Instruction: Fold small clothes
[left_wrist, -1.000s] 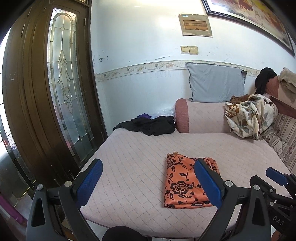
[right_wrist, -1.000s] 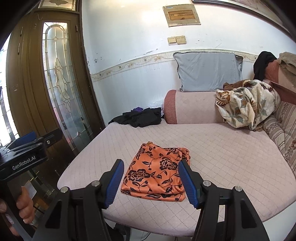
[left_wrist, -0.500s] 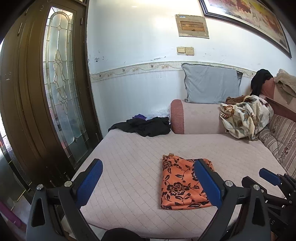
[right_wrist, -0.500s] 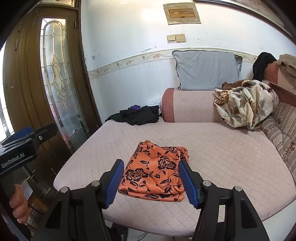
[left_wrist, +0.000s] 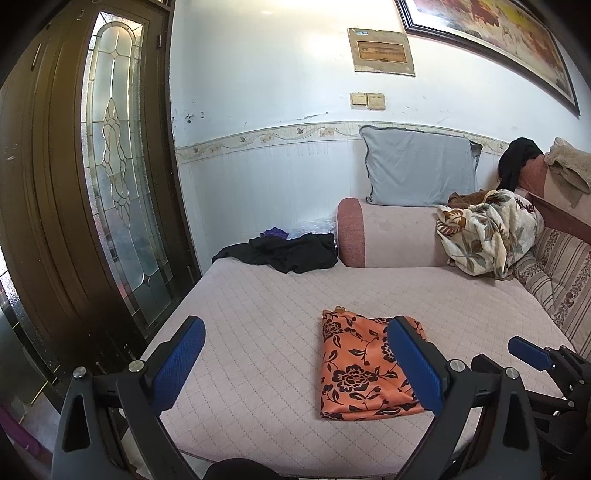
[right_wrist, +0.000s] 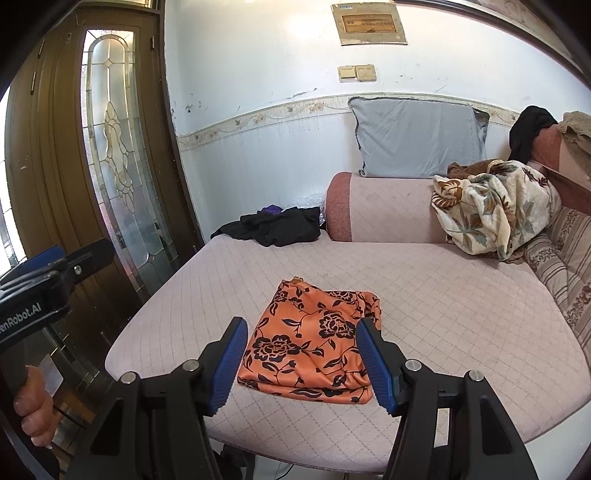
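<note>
Orange floral garment lies folded flat on the pink quilted daybed, lower centre of the right wrist view, its near hem close to the mattress's front edge. Bare quilting spreads to its left and right. A black clothes heap sits at the far left corner, beside the bolster; a floral blanket fills the upper right. Since a second ago both cameras have drawn back slightly and the cloth looks unchanged. Left gripper is spread wide, holding nothing. Right gripper is likewise parted, empty, clear of the fabric.
</note>
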